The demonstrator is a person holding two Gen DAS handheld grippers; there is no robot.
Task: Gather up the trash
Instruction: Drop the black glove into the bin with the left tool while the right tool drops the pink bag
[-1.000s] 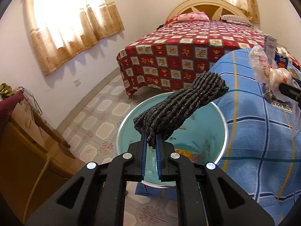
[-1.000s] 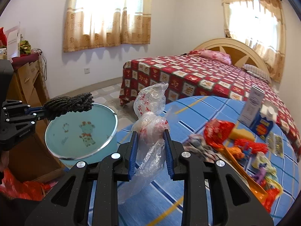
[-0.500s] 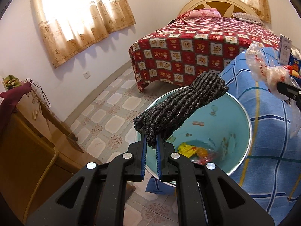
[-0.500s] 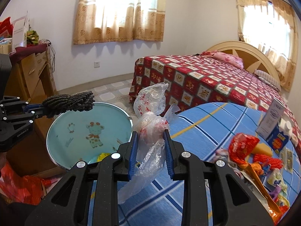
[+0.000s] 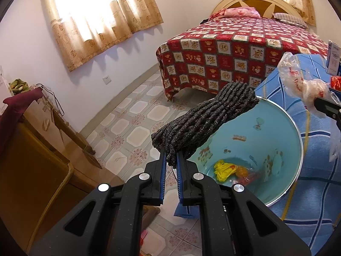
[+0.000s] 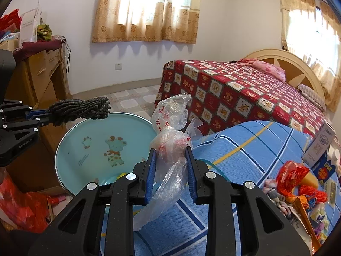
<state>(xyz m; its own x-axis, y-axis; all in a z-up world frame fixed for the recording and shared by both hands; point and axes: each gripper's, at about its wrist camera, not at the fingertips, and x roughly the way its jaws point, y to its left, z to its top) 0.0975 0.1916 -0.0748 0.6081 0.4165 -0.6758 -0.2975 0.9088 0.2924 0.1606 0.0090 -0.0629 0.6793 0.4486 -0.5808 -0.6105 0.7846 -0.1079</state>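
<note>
Both claws have neared the bin (image 5: 283,128), left claw (image 5: 171,160) clenching a dark glove (image 5: 204,119), right claw (image 6: 171,162) gripping a plastic bag (image 6: 170,136).

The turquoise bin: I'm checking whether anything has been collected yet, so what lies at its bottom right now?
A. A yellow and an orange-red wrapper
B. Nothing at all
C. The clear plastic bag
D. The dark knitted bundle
A: in the left wrist view, crumpled yellow and orange-red wrappers lie at the bottom of the bin, while the dark knitted bundle is clamped in the left gripper and the clear plastic bag in the right gripper.
</note>
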